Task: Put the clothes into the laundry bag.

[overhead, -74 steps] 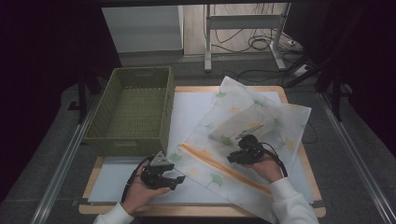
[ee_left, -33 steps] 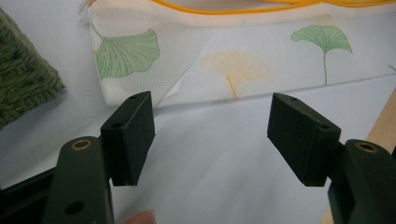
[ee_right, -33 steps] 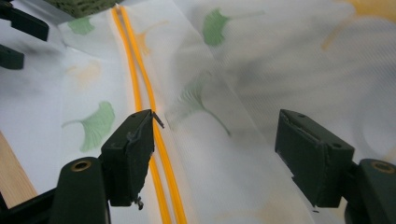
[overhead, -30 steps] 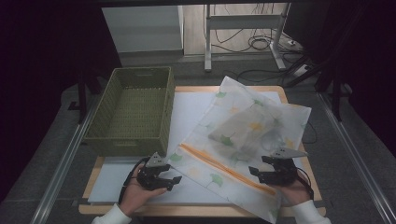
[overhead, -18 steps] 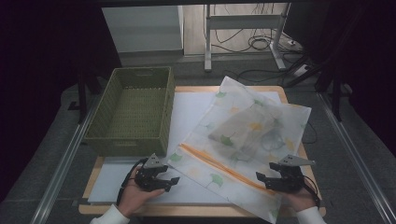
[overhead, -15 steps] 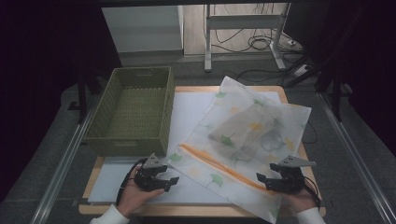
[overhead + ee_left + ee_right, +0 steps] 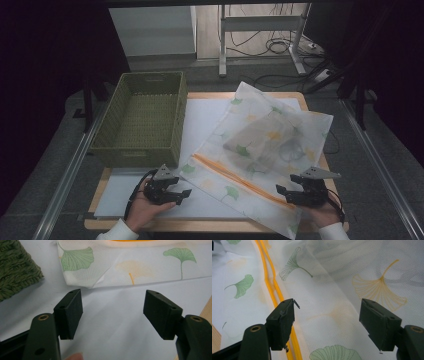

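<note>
While it lies flat across the right half of the desk (image 7: 200, 115), the white mesh bag (image 7: 260, 150) with green and yellow ginkgo leaf print runs diagonally, far corner near the desk's far edge, near corner hanging at the near right edge. Orange zipper (image 7: 235, 175) crosses its near part from left to right, looks partly parted in the right gripper view. Something pale and folded sits inside the bag's far part, can't tell what. White sheet (image 7: 205, 117) covers the desk top under the bag. Right claw (image 7: 287, 192) is at the near right, over the bag's near end beside the zipper, jaws spread wide, nothing between them; mesh and zipper (image 7: 270, 287) show just past its jaws. Left claw (image 7: 181, 192) sits near left on the white sheet, just beside the bag's left corner (image 7: 82, 277), jaws wide apart too, empty, not touching the bag. Green woven basket (image 7: 142, 117) stands far left on the desk, empty, its near right corner close to the left claw. Hands hold both claws from the near edge.
</note>
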The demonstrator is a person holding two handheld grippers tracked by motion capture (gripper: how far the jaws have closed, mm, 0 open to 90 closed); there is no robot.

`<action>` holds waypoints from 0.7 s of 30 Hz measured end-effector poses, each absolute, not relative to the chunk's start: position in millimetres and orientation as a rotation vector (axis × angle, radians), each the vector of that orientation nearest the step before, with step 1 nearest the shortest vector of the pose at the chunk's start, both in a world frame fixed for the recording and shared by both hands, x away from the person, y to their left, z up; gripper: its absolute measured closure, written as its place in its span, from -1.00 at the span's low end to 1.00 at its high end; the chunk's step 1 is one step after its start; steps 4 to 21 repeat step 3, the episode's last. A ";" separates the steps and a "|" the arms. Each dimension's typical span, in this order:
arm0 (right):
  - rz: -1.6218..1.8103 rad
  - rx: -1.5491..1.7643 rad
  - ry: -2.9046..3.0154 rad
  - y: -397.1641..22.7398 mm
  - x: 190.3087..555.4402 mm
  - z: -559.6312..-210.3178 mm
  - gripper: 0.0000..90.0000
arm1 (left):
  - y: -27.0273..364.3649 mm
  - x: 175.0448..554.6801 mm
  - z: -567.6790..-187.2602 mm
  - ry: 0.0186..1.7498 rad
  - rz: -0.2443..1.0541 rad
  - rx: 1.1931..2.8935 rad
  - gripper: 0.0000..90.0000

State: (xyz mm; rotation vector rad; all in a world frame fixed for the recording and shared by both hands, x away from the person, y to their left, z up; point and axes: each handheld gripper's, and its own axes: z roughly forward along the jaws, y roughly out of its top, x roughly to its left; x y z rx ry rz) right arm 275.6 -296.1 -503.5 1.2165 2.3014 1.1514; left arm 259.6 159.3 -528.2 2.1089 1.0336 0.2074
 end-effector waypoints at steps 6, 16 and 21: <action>1.152 1.213 2.306 -295.9 275.7 -503.3 -0.38 | 159.7 260.3 -528.2 1.035 0.208 2.106 -0.31; 1.152 1.213 2.306 -295.9 275.7 -503.3 -0.38 | 159.7 260.3 -528.2 1.035 0.208 2.106 -0.31; 1.152 1.213 2.306 -295.9 275.7 -503.3 -0.38 | 159.7 260.3 -528.2 1.035 0.208 2.106 -0.31</action>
